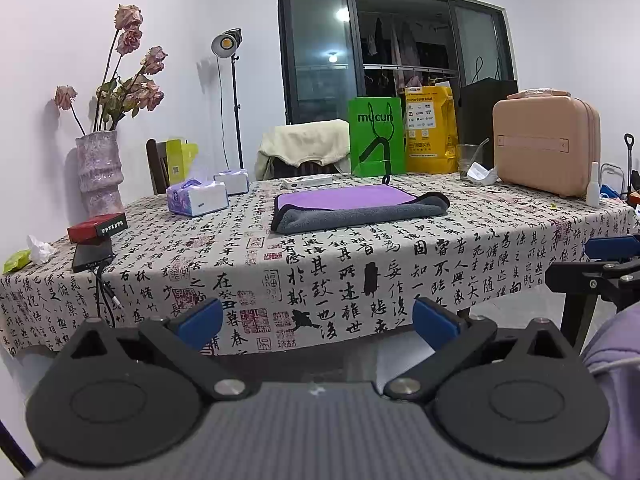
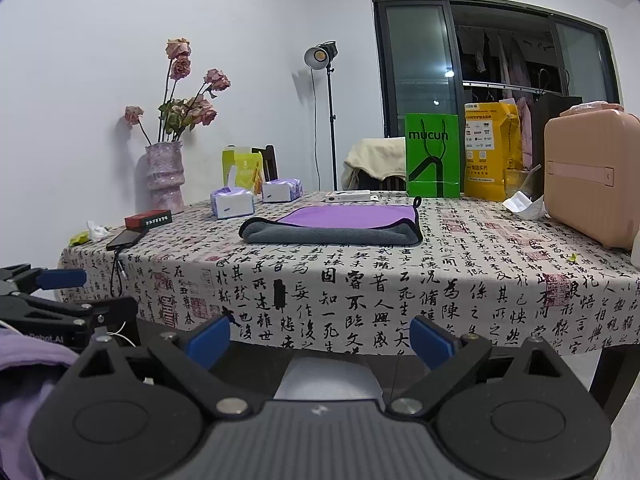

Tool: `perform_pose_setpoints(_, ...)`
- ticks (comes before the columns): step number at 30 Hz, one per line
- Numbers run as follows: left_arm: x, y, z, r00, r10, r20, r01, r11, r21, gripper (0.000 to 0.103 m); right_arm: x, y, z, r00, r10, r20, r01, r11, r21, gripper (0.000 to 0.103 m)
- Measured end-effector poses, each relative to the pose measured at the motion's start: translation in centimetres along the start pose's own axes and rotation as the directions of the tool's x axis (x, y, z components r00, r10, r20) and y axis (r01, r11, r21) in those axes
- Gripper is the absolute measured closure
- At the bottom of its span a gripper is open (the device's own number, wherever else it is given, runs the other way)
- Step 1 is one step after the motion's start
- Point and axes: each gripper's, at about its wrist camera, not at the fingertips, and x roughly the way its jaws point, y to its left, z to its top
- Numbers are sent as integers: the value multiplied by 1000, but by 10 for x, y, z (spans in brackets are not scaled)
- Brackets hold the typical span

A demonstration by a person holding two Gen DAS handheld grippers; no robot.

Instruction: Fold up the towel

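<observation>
A purple and grey towel (image 1: 356, 208) lies folded on the table (image 1: 360, 264), purple side up with a grey rolled edge toward me; it also shows in the right wrist view (image 2: 332, 224). My left gripper (image 1: 318, 322) is open and empty, held below and in front of the table edge, well short of the towel. My right gripper (image 2: 320, 340) is open and empty, also in front of the table edge. The right gripper shows at the right edge of the left wrist view (image 1: 600, 264), and the left gripper shows at the left of the right wrist view (image 2: 48, 292).
On the table: a pink vase (image 1: 98, 172) with dried roses, tissue packs (image 1: 198, 198), a red box (image 1: 97, 227), a black phone (image 1: 92, 256) with cable, a green bag (image 1: 376, 142), a yellow bag (image 1: 431, 128) and a pink case (image 1: 546, 146). A lamp stand (image 1: 234, 100) stands behind.
</observation>
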Motion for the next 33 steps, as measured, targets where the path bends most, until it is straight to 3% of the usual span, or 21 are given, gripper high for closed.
perform_pose_setpoints(33,1,-2,-3,1000,-3,-2,3,1000,2,0,1,-2,-1,1000,-7,-2,7,1000,4,4)
